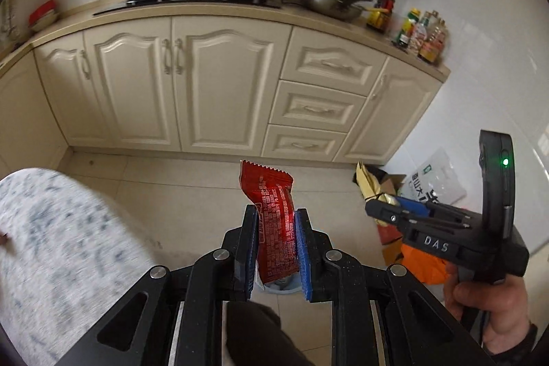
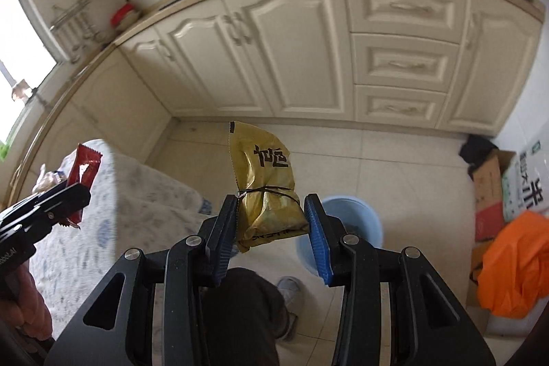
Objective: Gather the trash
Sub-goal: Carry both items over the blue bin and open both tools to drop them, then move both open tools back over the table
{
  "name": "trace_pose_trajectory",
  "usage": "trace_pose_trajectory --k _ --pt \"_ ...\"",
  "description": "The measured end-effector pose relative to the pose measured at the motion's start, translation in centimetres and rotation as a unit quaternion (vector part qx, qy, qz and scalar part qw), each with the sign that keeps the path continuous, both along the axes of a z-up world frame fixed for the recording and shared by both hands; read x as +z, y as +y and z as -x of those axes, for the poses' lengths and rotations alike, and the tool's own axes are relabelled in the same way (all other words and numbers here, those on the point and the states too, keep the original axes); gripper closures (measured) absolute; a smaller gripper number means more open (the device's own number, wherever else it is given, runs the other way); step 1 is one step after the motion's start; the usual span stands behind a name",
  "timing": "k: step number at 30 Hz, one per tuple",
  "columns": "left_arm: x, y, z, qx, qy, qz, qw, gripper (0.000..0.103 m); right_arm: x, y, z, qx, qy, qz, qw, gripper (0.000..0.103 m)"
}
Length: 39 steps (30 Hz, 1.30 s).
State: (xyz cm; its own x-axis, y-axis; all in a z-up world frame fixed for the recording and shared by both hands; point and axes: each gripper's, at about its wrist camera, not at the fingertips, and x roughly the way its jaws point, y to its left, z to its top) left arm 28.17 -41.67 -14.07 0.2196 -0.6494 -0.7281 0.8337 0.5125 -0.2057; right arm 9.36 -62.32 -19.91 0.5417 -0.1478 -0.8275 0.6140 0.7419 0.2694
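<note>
Left wrist view: your left gripper was clamped on the red wrapper, which stood upright above the floor. Right wrist view: your right gripper pinched the gold packet, held up beside the blue bin below.

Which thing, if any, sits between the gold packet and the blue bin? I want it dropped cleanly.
Nothing visible does. The right gripper holds the gold packet over bare floor, and the blue bin stands open just behind it.
</note>
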Motion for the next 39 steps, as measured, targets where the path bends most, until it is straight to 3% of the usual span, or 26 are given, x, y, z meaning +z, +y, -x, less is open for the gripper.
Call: trace_pose_trajectory --k 7,17,19,21,24,25,27,30,35,39 --pt "-3.5 -7.4 -1.1 -0.041 0.03 -0.03 0.9983 0.086 -2.6 -3.3 1.6 -0.039 0.017 -0.01 0.999 0.063" --pt "-8.7 -19.7 -6.3 -0.072 0.061 -0.099 0.9906 0.084 -7.4 -7.4 2.2 -0.061 0.038 -0.044 0.996 0.061" --pt "-9.5 -21.6 -6.6 -0.075 0.061 -0.114 0.9888 0.078 -8.1 -7.9 2.3 -0.068 0.036 -0.047 0.996 0.06" --pt "-10.3 -22.8 -6.8 -0.069 0.061 -0.126 0.9878 0.056 -9.2 -8.6 2.4 -0.074 0.042 -0.059 0.995 0.052" --pt "-10.8 -23.6 -7.0 -0.052 0.05 -0.128 0.9892 0.029 -9.8 -9.0 2.7 -0.083 0.042 -0.067 0.993 0.042" --pt "-10.7 -23.7 -7.1 -0.045 0.046 -0.127 0.9898 0.025 -9.8 -9.0 2.9 -0.085 0.041 -0.068 0.993 0.04" --pt "-10.4 -23.4 -7.0 -0.034 0.042 -0.126 0.9906 0.013 -9.6 -8.9 3.3 -0.089 0.039 -0.067 0.993 0.023" --pt "-9.0 -22.7 -6.5 -0.02 0.026 -0.113 0.993 0.006 -9.3 -8.8 3.8 -0.1 0.034 -0.065 0.992 0.006" --pt "-5.8 -19.8 -4.4 -0.004 0.0 -0.076 0.9971 0.003 -8.5 -8.3 4.5 -0.112 0.033 -0.059 0.991 0.001" --pt "-3.2 -14.6 -2.9 0.02 -0.025 -0.043 0.9985 0.001 -6.7 -7.5 4.3 -0.107 0.023 -0.049 0.993 0.0"
